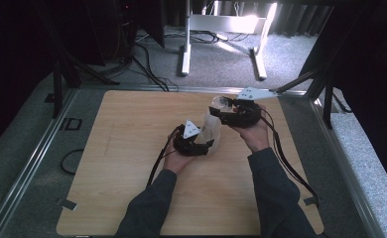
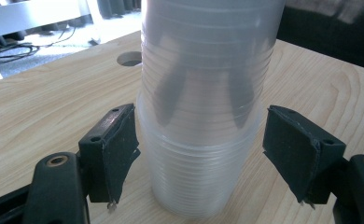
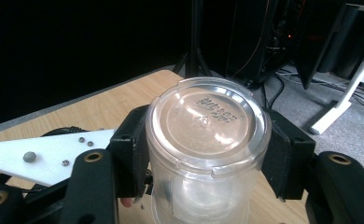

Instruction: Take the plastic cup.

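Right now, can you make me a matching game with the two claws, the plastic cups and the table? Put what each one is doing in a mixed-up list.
Things:
1. left claw
2. right claw
3. stack of cups
4. table

States:
A. made of light wood, with the cups standing on it
B. clear plastic, upside down
C. squeezing the top cup on both sides
D. open around the bottom of the stack, pads not touching

Pairs: 1-D, 2-C, 3-B, 4-A

Wooden table (image 1: pixel 132 163), white desk frame (image 1: pixel 221 29), floor cables (image 1: pixel 147 64)
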`<state>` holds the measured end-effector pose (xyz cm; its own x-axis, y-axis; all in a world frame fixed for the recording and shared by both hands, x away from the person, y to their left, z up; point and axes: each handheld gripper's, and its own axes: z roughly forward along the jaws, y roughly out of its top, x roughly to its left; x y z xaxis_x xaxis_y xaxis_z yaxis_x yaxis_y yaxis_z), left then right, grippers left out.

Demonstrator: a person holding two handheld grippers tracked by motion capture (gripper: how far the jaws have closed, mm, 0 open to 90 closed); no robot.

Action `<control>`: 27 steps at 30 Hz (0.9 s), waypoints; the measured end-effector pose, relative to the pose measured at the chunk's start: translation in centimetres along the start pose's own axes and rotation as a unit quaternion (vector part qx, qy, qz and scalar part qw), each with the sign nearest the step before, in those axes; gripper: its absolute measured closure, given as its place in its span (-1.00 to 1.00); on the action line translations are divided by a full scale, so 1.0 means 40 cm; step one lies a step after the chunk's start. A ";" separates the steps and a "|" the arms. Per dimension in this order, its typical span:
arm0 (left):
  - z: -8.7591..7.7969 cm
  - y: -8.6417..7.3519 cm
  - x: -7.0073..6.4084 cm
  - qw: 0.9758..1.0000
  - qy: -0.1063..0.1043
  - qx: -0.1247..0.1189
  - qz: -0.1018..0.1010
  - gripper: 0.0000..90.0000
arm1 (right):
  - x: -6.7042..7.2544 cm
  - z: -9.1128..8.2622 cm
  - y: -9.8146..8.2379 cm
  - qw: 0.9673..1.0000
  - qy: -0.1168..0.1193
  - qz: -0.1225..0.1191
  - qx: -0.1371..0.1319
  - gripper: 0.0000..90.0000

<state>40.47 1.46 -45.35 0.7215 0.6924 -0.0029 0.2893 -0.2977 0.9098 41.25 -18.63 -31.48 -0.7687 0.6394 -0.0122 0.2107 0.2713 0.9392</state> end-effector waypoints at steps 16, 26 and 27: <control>-0.012 0.003 0.010 1.000 -0.004 -0.004 -0.008 -0.41 | 0.003 -0.032 0.033 0.999 0.003 -0.009 -0.033 -0.09; -0.039 0.011 0.016 1.000 -0.003 -0.010 -0.011 -0.41 | 0.007 -0.060 0.062 0.999 0.004 -0.016 -0.036 -0.09; -0.041 0.011 0.018 1.000 -0.004 -0.011 -0.011 -0.41 | 0.007 -0.062 0.063 0.999 0.003 -0.015 -0.034 -0.09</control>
<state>40.07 2.91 -44.26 0.7196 0.6939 -0.0265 0.2917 -0.2673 0.9184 40.06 -19.55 -28.25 -0.7782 0.6269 -0.0391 0.1453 0.2403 0.9598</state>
